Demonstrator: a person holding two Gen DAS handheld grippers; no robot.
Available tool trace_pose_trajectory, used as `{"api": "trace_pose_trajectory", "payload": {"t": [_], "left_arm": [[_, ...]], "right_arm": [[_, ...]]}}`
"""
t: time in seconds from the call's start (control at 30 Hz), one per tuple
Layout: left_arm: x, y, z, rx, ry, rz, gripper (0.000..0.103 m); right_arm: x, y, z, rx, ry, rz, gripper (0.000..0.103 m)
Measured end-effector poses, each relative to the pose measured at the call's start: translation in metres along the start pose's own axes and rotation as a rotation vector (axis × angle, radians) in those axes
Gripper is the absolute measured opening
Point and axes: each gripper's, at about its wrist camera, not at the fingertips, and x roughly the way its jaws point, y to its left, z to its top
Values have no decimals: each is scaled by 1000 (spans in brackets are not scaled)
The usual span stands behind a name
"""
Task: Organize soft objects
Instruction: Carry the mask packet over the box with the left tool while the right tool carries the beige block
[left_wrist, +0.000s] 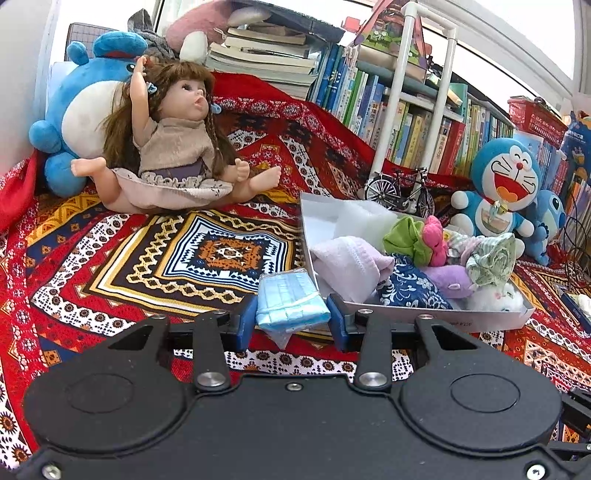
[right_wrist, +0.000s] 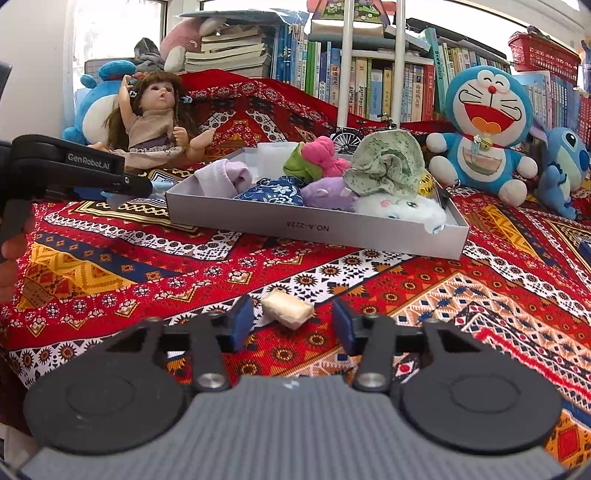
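A pack of pale blue face masks in clear plastic wrap (left_wrist: 291, 302) is clamped between the blue pads of the left gripper (left_wrist: 291, 319), both pads pressed against its sides. The pack is held just above a red patterned cloth (left_wrist: 110, 266) that covers the whole surface. Just to the right of this gripper and slightly ahead, a shallow grey cardboard box (left_wrist: 436, 314) is seen, its near left corner almost touching the right pad. The box is filled with soft things: a folded lilac towel (left_wrist: 351, 258), a dark blue floral pouch (left_wrist: 410, 284), a green and pink cloth toy (left_wrist: 417, 240), a small purple plush (left_wrist: 450, 280), a crumpled green-dotted cloth (left_wrist: 491, 258) and a white fluffy plush (left_wrist: 495, 299).

Ahead of the left gripper and to its left, a long-haired doll in a beige dress (left_wrist: 173, 144) is seated against a blue and white plush (left_wrist: 77, 110).

In the right wrist view, a small cream block wrapped in clear film (right_wrist: 287, 308) lies on the cloth between the pads of the right gripper (right_wrist: 291, 321). A gap is visible on each side of the block, so it is not gripped. The grey box lies well ahead of this gripper. Beyond the box to the right, a blue and white smiling cat plush (right_wrist: 484, 129) is seated before a row of books (right_wrist: 369, 88).
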Motion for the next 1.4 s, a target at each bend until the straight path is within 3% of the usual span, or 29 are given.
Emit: {"api": "trace_pose_trajectory", "payload": {"t": [0.1,0.37,0.8,1.13,1.4], "left_arm": [[-2,0,2,-2,-7,-3,39],[-4,-6,10,8,-30,-18,39],[2,-39,36,77,-74,-85,39],[38,-60,65,95,-80,-136,39],[74,-76,72,125,-52,-103,39]], "right_arm": [[0,-1,0,9,-1,-6,36],[-4,-6,9,10,-35,-18,35],[9,-35,56,75,-82,-51,35],[44,-50,99,99,-77,-25,35],[79,-52,118,100,-31,-15,35]]}}
